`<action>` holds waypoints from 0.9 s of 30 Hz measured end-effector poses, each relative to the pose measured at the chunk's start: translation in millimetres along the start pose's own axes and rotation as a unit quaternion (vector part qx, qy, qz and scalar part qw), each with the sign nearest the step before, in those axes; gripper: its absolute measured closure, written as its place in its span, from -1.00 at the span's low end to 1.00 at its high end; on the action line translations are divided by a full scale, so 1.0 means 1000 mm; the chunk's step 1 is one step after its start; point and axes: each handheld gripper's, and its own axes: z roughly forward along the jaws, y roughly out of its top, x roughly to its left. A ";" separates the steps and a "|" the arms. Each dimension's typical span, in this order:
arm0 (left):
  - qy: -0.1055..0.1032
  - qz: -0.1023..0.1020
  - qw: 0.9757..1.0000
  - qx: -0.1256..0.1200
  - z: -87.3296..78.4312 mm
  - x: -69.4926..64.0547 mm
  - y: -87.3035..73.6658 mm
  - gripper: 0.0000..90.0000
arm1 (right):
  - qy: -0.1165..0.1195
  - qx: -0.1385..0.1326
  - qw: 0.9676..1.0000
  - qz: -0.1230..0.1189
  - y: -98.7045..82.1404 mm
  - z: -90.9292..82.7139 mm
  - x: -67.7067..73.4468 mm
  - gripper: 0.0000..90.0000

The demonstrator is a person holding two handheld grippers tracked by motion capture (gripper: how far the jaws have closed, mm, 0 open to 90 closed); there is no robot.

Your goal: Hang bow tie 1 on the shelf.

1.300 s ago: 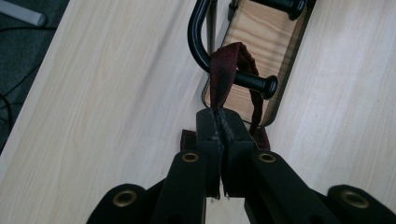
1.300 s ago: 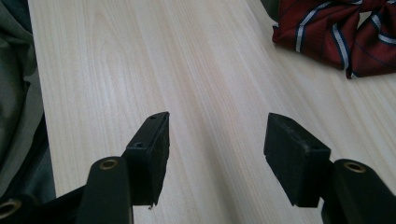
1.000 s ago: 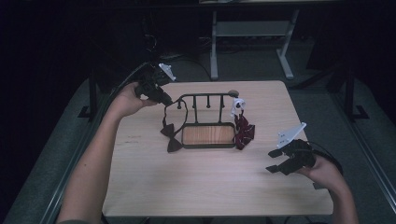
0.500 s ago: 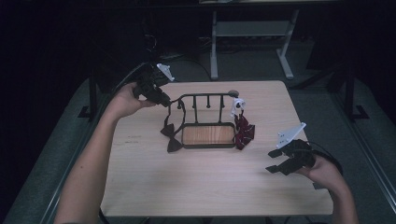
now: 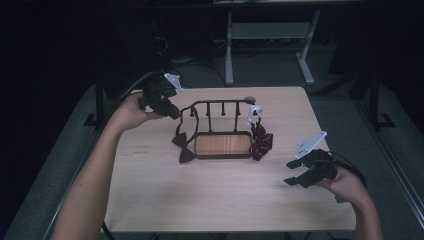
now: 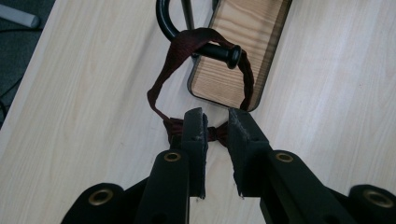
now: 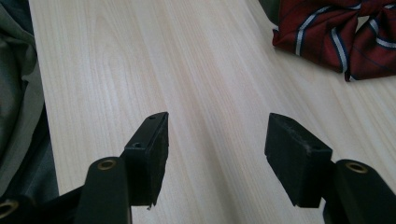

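Black and narrowly parted, the jaws of the left gripper (image 6: 215,128) stand over a dark maroon bow tie (image 6: 194,131) that lies on the pale wooden table (image 6: 84,93); the tie's knot shows in the slim gap between the pads, and I cannot tell whether the pads press on it. Its jaws have just been closing a little, with the knot between them. Its thin maroon neck strap (image 6: 170,60) loops up from the bow and hangs over the knobbed end of a black metal peg (image 6: 219,51) on the black wire rack with a wooden base (image 6: 243,42). In the high view the left gripper (image 5: 167,107) sits at the far left corner of the rack (image 5: 222,145), beside the rack's left end post, with dark bow shapes (image 5: 182,147) hanging just below it near the rack's left side. At the rack's right end rests a red bow tie with pale stripes (image 5: 261,142), its folds bunched against the frame; in the right gripper view it lies at the far right of the table (image 7: 336,32). Well apart from the rack, near the table's right near edge, the right gripper (image 5: 300,172) hovers with its jaws spread wide, nothing between them but bare wood (image 7: 217,135).
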 end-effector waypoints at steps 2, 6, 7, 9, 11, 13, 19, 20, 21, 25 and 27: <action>-0.001 0.000 1.000 0.001 0.000 -0.001 -0.001 0.69 | 0.001 0.001 1.000 -0.001 0.000 0.000 0.000 -0.13; -0.004 0.002 1.000 -0.001 0.001 -0.003 -0.003 0.68 | 0.000 0.001 1.000 0.000 0.000 0.000 0.000 -0.13; -0.005 0.002 1.000 0.002 0.002 -0.004 -0.003 0.68 | 0.000 0.001 1.000 -0.001 0.000 0.000 0.000 -0.13; -0.005 0.005 1.000 0.006 0.003 -0.006 -0.003 0.68 | 0.000 0.001 1.000 0.000 0.000 0.000 0.000 -0.13; -0.006 0.008 1.000 0.000 0.003 -0.008 -0.004 0.68 | -0.001 0.001 1.000 0.001 0.000 0.000 0.001 -0.13; -0.007 0.008 1.000 -0.001 0.003 -0.010 -0.005 0.68 | -0.002 0.000 1.000 0.001 0.000 0.000 0.001 -0.13; -0.011 0.011 1.000 -0.005 0.005 -0.015 -0.009 0.67 | -0.002 -0.001 1.000 0.001 0.000 -0.002 0.001 -0.13; -0.011 0.012 1.000 -0.005 0.005 -0.016 -0.009 0.68 | -0.002 -0.001 1.000 0.001 0.000 -0.002 0.001 -0.13; -0.012 0.012 1.000 -0.003 0.005 -0.017 -0.010 0.68 | -0.002 0.000 1.000 0.001 0.001 -0.002 0.002 -0.13; -0.013 0.019 1.000 -0.001 0.004 -0.021 -0.010 0.67 | -0.002 0.000 1.000 0.002 0.001 -0.001 0.002 -0.14; -0.014 0.021 1.000 -0.001 0.003 -0.023 -0.010 0.67 | -0.002 0.001 1.000 0.002 0.001 -0.001 0.002 -0.14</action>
